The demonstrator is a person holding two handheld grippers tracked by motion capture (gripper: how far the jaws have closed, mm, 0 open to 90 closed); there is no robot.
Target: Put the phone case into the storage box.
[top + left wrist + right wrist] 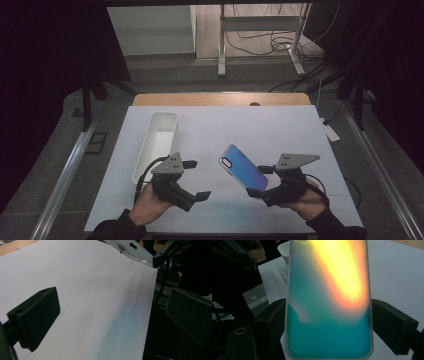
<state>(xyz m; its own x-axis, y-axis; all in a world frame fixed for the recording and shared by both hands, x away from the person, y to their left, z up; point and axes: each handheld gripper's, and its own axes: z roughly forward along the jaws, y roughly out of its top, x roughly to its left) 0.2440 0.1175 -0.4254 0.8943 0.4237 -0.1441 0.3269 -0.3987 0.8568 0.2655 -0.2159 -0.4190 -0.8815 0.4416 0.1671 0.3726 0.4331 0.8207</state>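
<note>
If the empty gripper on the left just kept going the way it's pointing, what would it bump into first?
Probably the phone case held by the right gripper. The left gripper, jaws open, points across the white table cover toward them. Heights are hard to judge, so it might pass underneath.

there was one phone case [243, 167], iridescent blue, and one long white tray [156, 144]. two grippers were counted, the left gripper [196, 179] and the right gripper [261, 181], each in one hand, so two hands. one white mat [250, 130] covered one wooden table [220, 98].
</note>
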